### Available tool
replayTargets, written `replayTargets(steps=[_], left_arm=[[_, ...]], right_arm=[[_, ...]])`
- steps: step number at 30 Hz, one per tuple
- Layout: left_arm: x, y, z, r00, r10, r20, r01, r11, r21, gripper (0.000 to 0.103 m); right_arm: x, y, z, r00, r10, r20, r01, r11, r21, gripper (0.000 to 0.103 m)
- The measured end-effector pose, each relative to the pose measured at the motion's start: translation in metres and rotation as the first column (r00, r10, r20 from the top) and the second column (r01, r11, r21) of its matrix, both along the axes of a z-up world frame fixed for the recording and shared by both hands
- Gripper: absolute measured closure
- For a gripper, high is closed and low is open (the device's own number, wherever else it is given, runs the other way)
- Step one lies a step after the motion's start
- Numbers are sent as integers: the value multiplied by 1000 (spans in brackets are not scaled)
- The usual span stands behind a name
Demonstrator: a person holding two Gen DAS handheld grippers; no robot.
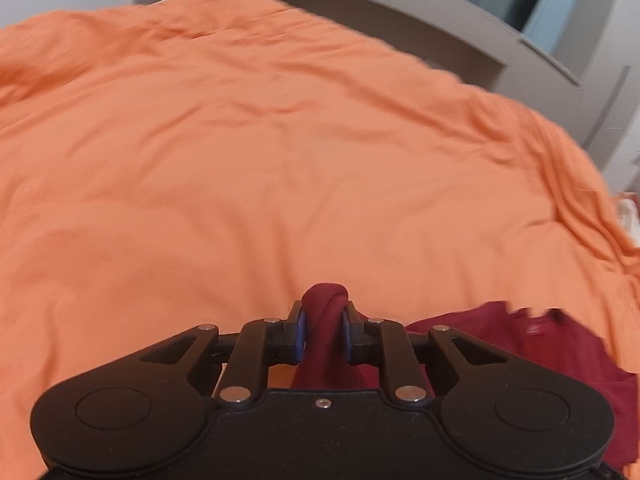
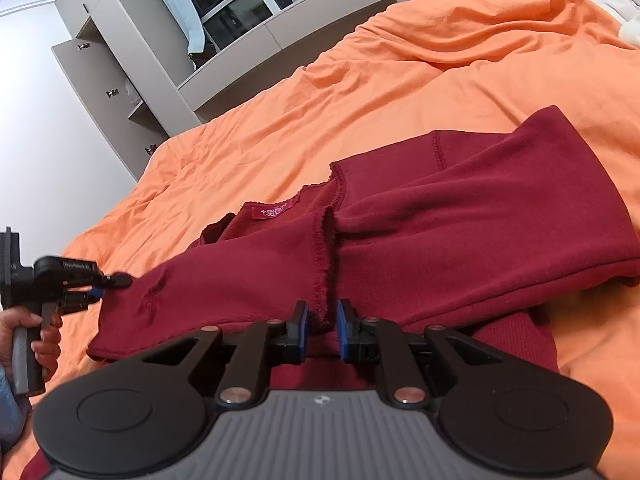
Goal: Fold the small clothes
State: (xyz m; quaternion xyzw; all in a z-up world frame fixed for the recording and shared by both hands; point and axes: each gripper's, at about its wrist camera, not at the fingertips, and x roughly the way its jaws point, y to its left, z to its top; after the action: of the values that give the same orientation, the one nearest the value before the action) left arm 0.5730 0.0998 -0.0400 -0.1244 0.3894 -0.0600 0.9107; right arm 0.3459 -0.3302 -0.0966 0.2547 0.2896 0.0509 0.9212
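Pinched between the blue-padded fingers of the left gripper is a bunched roll of the dark red, fleecy knit garment; the cloth bulges out past the tips, so this grip is probably meant to lift a corner for a fold. Most of the garment lies to the right of those fingers, spread on the wrinkled orange bed cover.

At the right gripper the fingers stand narrowly apart around a frayed raw seam edge; whether the pads press it or merely flank it cannot be told, though a light hold would pin the cloth while the other side moves. Beyond these tips a sleeve lies doubled across the body, near a pink neck label.

Cloth below both grippers is hidden by their black housings. A hand at the left edge is cut off.
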Motion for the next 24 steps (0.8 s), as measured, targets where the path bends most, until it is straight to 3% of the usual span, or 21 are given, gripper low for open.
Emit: replayTargets(steps=[5,8,11,16,18,20,23,24], left_arm=[[-4,28,-8,995,81,-58,-84,994,-65,45],[-11,40,-8,996,68,-63,-74,992,-106,34],[-24,44,-9,998,25,-64,-32,994,-102,27],[-44,43,-14,992,-62,-108,45,988,-149,27],[-51,39,-15,987,-96,-131,73,983,-170,33],[-56,33,-17,980,-79,-182,57,991,-124,81],[-69,35,-15,984,3,-177,-19,996,-89,96],[-75,37,-13,985,33,-170,-49,995,-90,96]], right_arm=[[-1,4,2,1000,9,11,-9,1000,-25,82],[-1,4,2,1000,15,14,-15,1000,-24,81],[-1,3,1,1000,20,19,-20,1000,-16,77],[-2,3,0,999,26,23,-26,1000,-10,75],[-2,3,0,999,27,23,-26,1000,-8,74],[-2,3,0,999,27,23,-27,1000,-8,74],[-2,3,0,999,27,24,-27,1000,-8,74],[-2,3,0,999,28,25,-27,1000,-8,74]])
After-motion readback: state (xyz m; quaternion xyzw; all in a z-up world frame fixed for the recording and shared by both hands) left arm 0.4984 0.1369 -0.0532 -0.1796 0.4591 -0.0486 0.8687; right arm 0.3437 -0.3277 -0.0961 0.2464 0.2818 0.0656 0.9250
